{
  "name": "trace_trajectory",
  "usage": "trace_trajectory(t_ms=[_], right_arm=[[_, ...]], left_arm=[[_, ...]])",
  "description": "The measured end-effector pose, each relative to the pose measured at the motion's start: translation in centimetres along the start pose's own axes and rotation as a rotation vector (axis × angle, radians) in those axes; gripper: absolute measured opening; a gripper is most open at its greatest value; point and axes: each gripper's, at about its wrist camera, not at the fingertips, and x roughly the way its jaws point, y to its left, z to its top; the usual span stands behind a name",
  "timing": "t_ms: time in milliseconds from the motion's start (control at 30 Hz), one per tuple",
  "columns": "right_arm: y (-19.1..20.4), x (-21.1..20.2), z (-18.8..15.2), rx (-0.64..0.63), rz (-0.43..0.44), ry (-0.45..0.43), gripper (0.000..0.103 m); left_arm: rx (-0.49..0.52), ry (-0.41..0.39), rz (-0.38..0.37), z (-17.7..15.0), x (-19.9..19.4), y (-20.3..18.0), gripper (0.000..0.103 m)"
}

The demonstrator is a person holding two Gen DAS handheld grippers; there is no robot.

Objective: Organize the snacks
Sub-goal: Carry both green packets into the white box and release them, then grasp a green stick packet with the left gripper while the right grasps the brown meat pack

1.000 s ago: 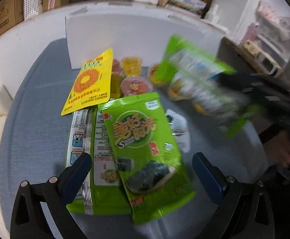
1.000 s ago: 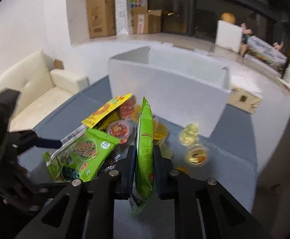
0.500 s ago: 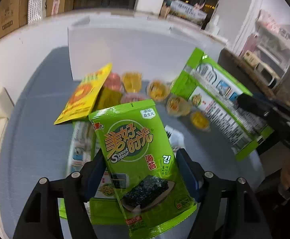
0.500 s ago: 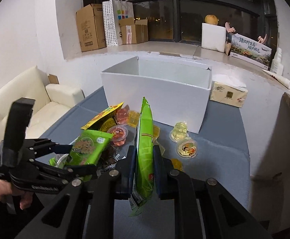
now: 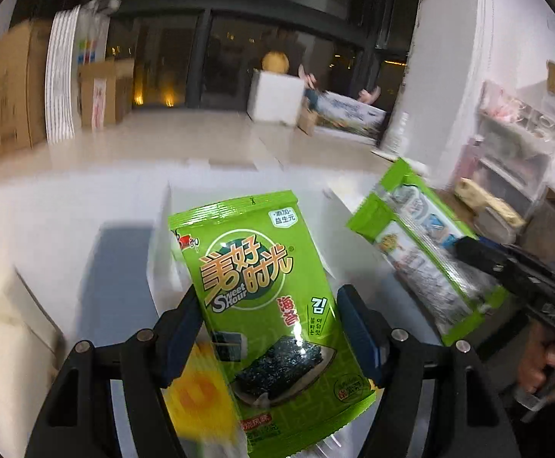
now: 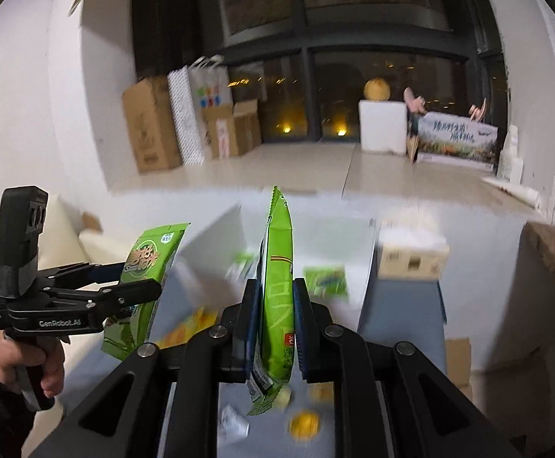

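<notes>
My left gripper (image 5: 266,324) is shut on a green seaweed snack bag (image 5: 262,297) and holds it up in the air, front face toward the camera. It also shows in the right wrist view (image 6: 147,263). My right gripper (image 6: 275,324) is shut on a second green seaweed bag (image 6: 277,286), held edge-on and upright. That bag shows at the right of the left wrist view (image 5: 422,248). The white box (image 6: 338,236) stands just ahead of both bags, blurred. A yellow snack packet (image 5: 197,393) lies below on the table.
Small yellow jelly cups (image 6: 304,423) and a white sachet (image 6: 231,423) lie on the grey table below my right gripper. A tissue box (image 6: 411,259) stands right of the white box. A cream sofa (image 5: 6,343) is at the left. Cardboard boxes (image 6: 151,129) line the window ledge.
Both grippers have risen and tilted up with their bags, toward the white box. The left gripper closed on its seaweed bag and lifted it off the table pile.
</notes>
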Motion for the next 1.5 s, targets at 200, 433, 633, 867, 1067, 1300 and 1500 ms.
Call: trace_trajectory(t_ms=[200,433,633,867,1067,1300,1500], right_arm=[[-1.5,7.9,3.8,0.058,-0.047,0.029,0.018],[-3.2,12.5,4.0,0.12,-0.089,0.094,0.052],[-5.0,10.3,2.5,0.197,-0.115,0.049,0.103],[-4.0,8.5,2.5,0.122,-0.116,0.028,0.103],[-0.9,4.5,0.8,0.024,-0.03,0.008,0.103],[4.9,-0.7,-6.5,-0.145,0.06,0.047,0.103],[7.1,-1.6,-13.8,-0.172,0.11,0.149,0.103]], left_arm=[[0.06,0.037,0.046,5.7,7.1,1.1,0.076],[0.07,0.09,0.151,6.6,11.7,1.7,0.103],[0.061,0.089,0.135,5.2,10.9,2.4,0.103],[0.102,0.093,0.123,4.4,9.7,1.2,0.103],[0.085,0.055,0.106,2.5,4.9,1.2,0.103],[-0.037,0.044,0.055,-6.6,-2.5,2.5,0.103],[-0.056,0.118,0.089,-15.7,-5.2,1.9,0.103]])
